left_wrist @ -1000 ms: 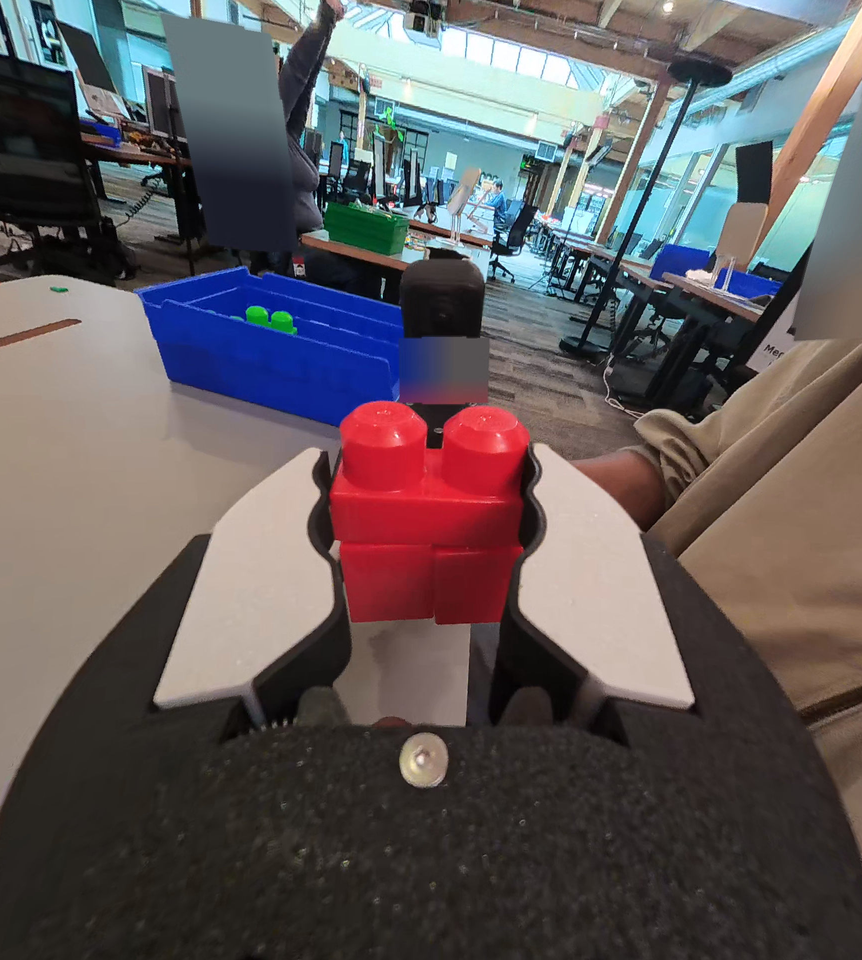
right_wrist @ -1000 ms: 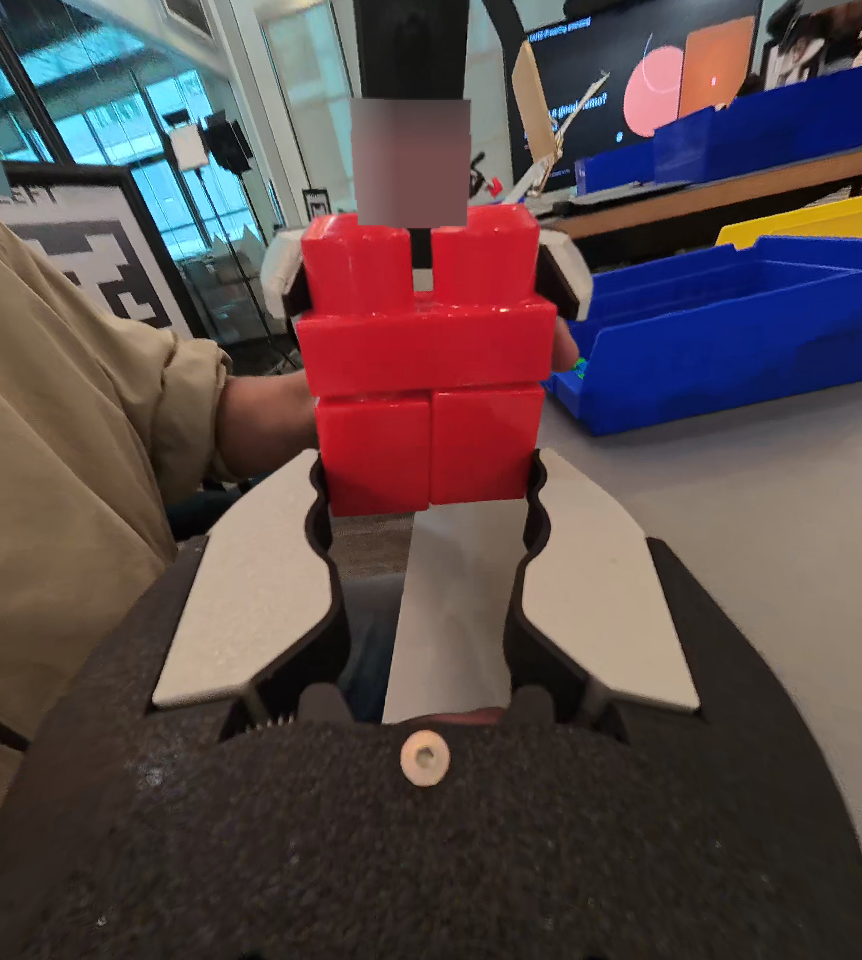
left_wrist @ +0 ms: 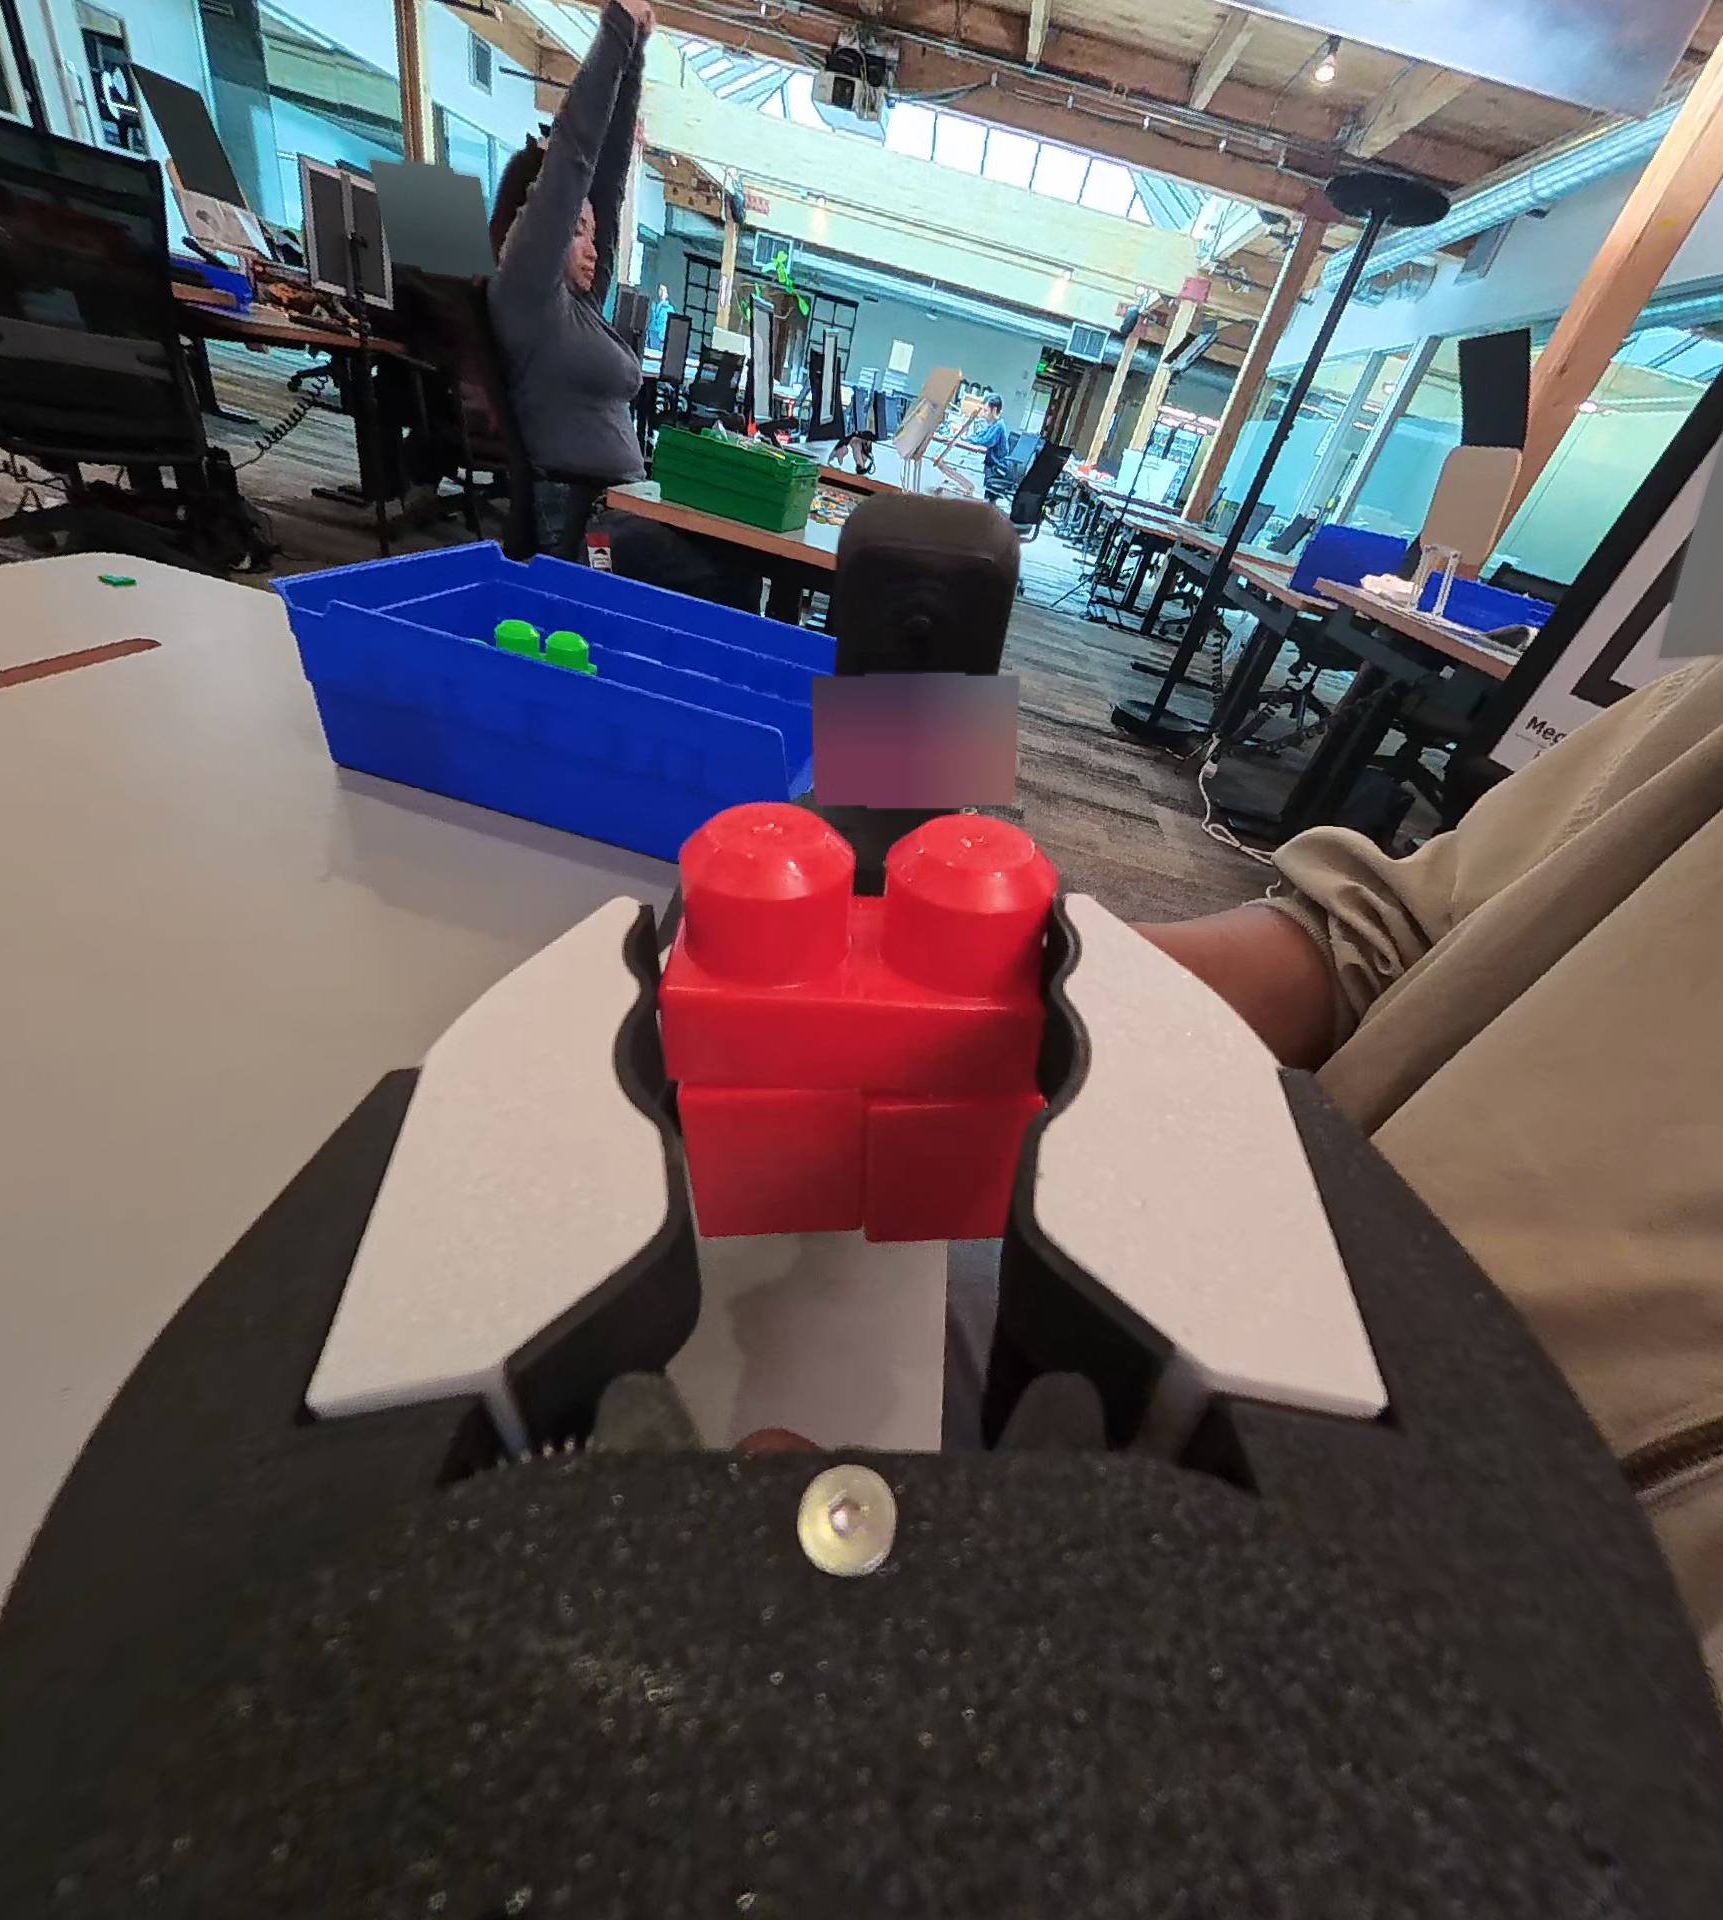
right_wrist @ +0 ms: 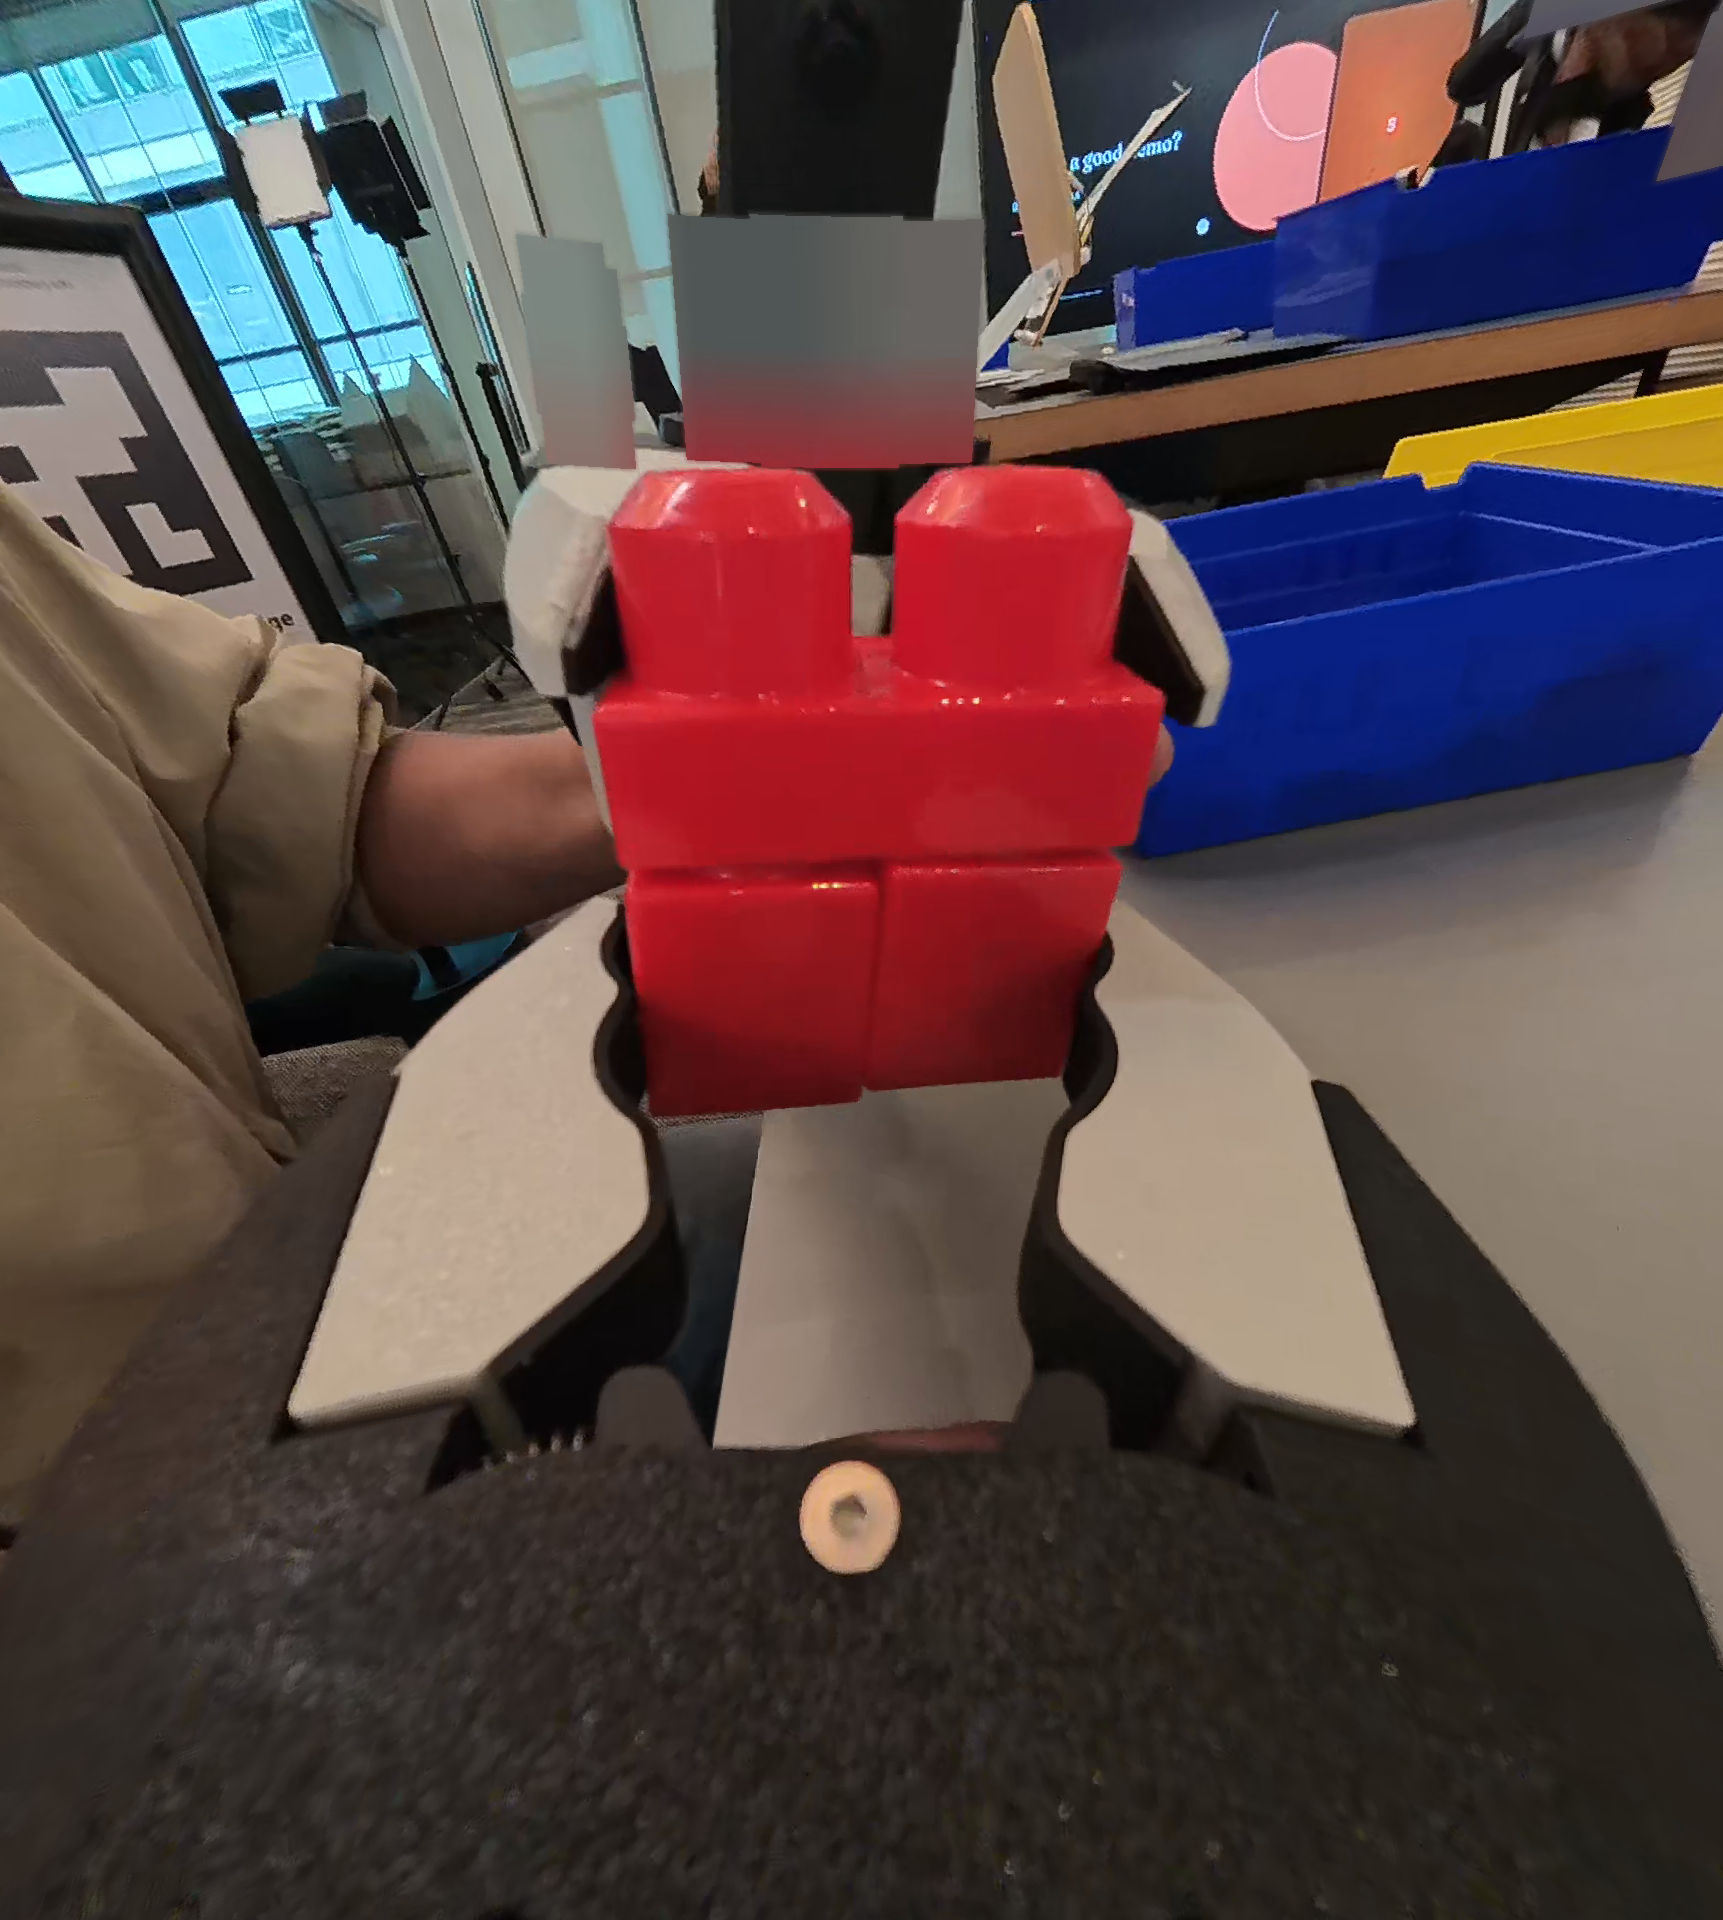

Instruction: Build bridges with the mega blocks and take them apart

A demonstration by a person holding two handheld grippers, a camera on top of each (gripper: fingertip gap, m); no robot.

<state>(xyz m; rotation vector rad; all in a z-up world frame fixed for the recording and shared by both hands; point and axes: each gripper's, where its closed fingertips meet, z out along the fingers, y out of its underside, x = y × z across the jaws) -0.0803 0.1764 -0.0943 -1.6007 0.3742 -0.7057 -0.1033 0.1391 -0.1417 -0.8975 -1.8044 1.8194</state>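
Observation:
A red mega block stack (left_wrist: 852, 1023) hangs in the air between my two grippers: a two-stud block on top of two single red blocks side by side. My left gripper (left_wrist: 857, 987) is shut on the upper two-stud block. In the right wrist view the stack (right_wrist: 872, 779) fills the centre, and the left gripper's fingers (right_wrist: 550, 577) show beside its studs. My right gripper (right_wrist: 857, 987) faces the left one and is shut on the two lower red blocks. Its black body (left_wrist: 924, 597) shows behind the stack in the left wrist view.
A blue bin (left_wrist: 545, 738) with a green block (left_wrist: 540, 644) stands on the grey table (left_wrist: 109, 935). In the right wrist view it is the blue bin (right_wrist: 1459, 675) at right, with a yellow bin (right_wrist: 1615, 436) behind. A tan sleeve (left_wrist: 1563, 987) is close by.
My right gripper has slid forward, so its fingers now reach further up the two lower blocks. The stack looks closer in the right wrist view. The left gripper's hold is unchanged.

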